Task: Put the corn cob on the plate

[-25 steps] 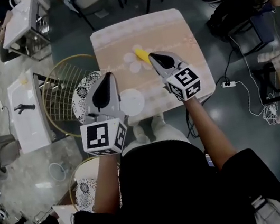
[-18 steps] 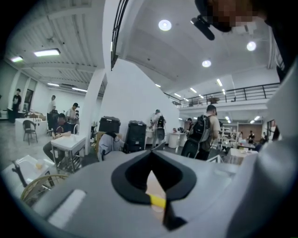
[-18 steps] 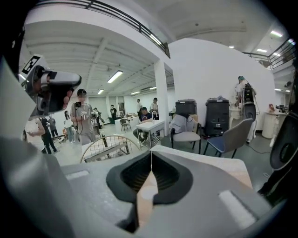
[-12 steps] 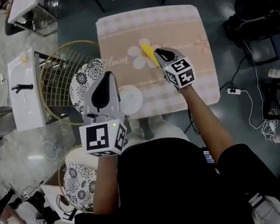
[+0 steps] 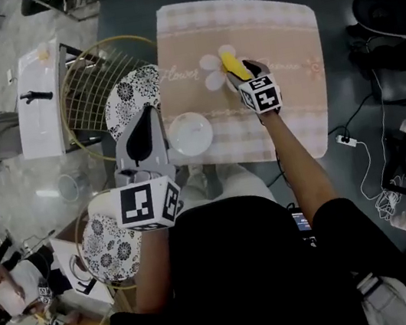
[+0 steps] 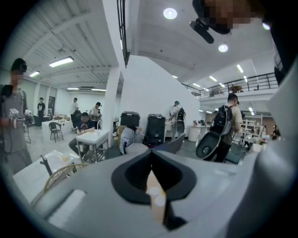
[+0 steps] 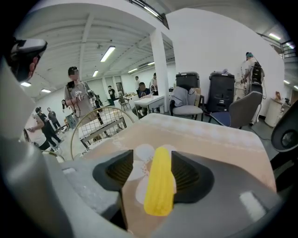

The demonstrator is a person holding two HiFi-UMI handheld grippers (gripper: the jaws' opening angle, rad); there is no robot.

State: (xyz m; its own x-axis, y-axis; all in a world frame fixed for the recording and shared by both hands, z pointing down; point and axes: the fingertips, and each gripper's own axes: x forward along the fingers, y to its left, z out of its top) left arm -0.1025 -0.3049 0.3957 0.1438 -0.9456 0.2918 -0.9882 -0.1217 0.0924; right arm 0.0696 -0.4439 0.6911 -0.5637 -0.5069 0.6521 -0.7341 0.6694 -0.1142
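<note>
The yellow corn cob (image 5: 231,65) lies on a white flower print of the beige tablecloth (image 5: 280,27). My right gripper (image 5: 243,73) is low over its near end. In the right gripper view the corn cob (image 7: 159,186) lies between the ribbed dark pads (image 7: 115,171), whose jaws are opening; a gap shows on the left side. The empty white plate (image 5: 190,133) sits near the table's front left edge. My left gripper (image 5: 149,113) hovers just left of the plate, off the table's edge. Its tips (image 6: 150,155) meet and hold nothing.
A round gold wire rack (image 5: 86,93) and a black-and-white patterned stool (image 5: 129,97) stand left of the table. A white cabinet (image 5: 40,101) is farther left. A power strip and cable (image 5: 346,142) lie on the floor at right. Chairs (image 7: 242,109) stand beyond the table.
My right gripper has come down onto the table, and its jaws, shut before, now stand apart around the corn cob. My left gripper has sunk a little beside the plate.
</note>
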